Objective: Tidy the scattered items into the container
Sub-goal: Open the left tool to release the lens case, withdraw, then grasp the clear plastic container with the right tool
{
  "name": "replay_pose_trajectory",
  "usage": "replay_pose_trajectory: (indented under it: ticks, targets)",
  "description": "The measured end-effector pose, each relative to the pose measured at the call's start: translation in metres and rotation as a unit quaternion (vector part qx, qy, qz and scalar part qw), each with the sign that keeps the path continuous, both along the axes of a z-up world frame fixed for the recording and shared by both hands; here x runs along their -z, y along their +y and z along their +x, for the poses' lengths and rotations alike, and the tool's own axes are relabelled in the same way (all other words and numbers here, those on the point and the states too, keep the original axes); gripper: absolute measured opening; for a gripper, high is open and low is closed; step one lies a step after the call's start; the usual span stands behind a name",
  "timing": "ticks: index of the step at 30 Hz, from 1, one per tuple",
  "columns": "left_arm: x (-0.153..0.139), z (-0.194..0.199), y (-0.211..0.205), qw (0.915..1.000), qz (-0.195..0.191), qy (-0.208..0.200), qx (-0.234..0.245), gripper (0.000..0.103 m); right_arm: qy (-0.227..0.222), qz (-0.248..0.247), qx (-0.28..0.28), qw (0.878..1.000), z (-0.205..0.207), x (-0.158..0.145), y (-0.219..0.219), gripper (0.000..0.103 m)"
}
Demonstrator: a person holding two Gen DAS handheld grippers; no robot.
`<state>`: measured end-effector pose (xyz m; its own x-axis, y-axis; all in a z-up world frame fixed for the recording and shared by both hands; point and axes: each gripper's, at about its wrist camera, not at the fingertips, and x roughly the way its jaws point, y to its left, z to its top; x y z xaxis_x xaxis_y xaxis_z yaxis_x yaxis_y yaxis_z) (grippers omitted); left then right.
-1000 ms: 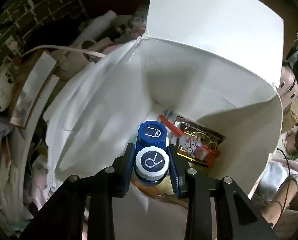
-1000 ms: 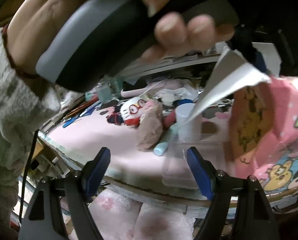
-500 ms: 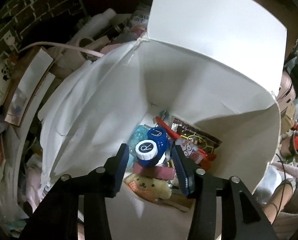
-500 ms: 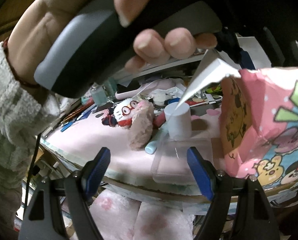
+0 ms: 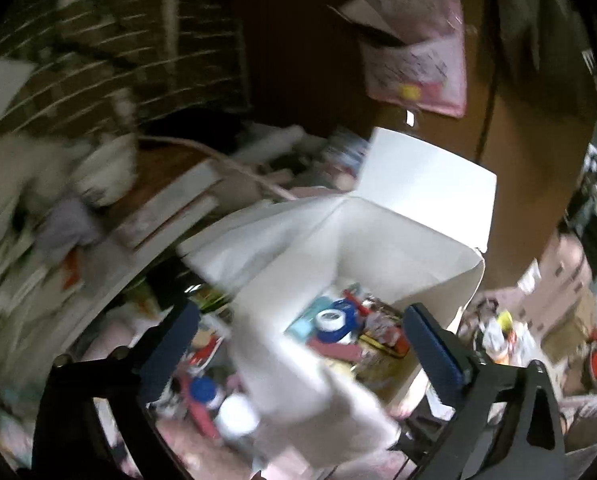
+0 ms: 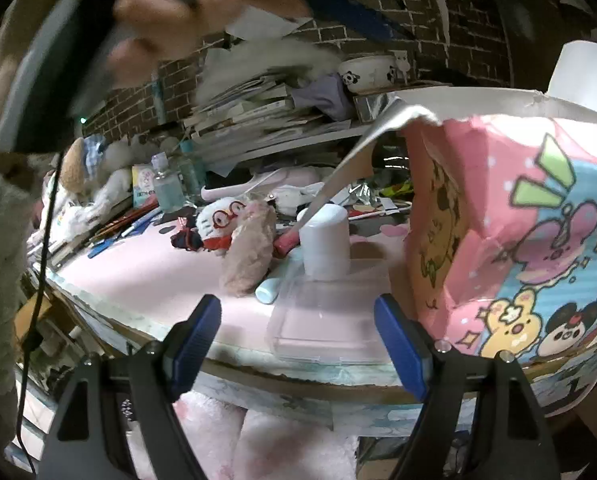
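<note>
Two grippers, both empty. Left gripper [image 5: 298, 344]: jaws opening wide, nothing pressed between the pads, poised above the container [image 5: 418, 248], a white-lined paper box with pink cartoon print outside [image 6: 538, 240]. Blue-and-white lens case [image 5: 332, 320]: lying on the box floor among a red toothbrush and foil packets. Right gripper [image 6: 296, 334]: jaws apart, holding nothing, level with the near edge of the pink table [image 6: 146, 272]. Items yet to tidy, near that edge: white cylinder [image 6: 324, 240] standing upright, touching the far rim of a clear plastic tray [image 6: 322, 320]; pink plush [image 6: 248, 252] and a pale blue tube [image 6: 268, 290] just beside the tray. Handling, as judged: cylinder rigid, light and smooth, best pinched across its mid-body, where it may slip; plush soft and forgiving, taken anywhere; tray thin and flexible, taken by a rim. Box walls look flimsy and torn at the corner, so contact with them risks tipping
</note>
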<state>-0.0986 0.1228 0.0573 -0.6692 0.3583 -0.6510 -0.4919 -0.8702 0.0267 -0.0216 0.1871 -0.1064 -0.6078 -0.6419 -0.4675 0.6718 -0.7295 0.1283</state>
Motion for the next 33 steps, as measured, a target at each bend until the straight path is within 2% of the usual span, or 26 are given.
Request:
replay_pose_trajectory:
  ticks: [4,7,12,17,23,26,28,29,33]
  targets:
    - [0.01,0.018,-0.047,0.9968,0.027,0.025,-0.07,0.103,0.017,-0.002,0.006,1.0,0.003,0.001,-0.006,0.076]
    - [0.022,0.03,-0.079,0.9911,0.043,0.037,-0.121,0.103,0.053,0.017,0.035,0.998,0.009,0.0,-0.007,0.077]
    - [0.044,0.055,-0.124,0.9823,0.078,0.05,-0.163,0.103,0.091,0.05,0.065,0.992,0.012,0.004,-0.008,0.077]
    - [0.07,0.072,-0.148,0.976,0.107,0.041,-0.185,0.103,0.099,0.082,0.07,0.989,0.009,0.016,-0.019,0.085]
    - [0.088,0.083,-0.163,0.9716,0.126,0.028,-0.198,0.103,0.097,0.097,0.098,0.986,0.0,0.026,-0.031,0.086]
    - [0.091,0.085,-0.166,0.9711,0.126,0.027,-0.201,0.103,0.09,0.067,0.106,0.988,-0.002,0.028,-0.028,0.086]
    - [0.092,0.086,-0.166,0.9711,0.123,0.029,-0.202,0.103,0.087,0.05,0.117,0.988,-0.003,0.029,-0.025,0.08]
    - [0.092,0.086,-0.167,0.9713,0.122,0.029,-0.202,0.103,0.087,0.047,0.122,0.988,-0.003,0.03,-0.023,0.071]
    - [0.096,0.086,-0.167,0.9712,0.124,0.025,-0.202,0.103,0.082,0.036,0.117,0.989,-0.002,0.03,-0.019,0.071]
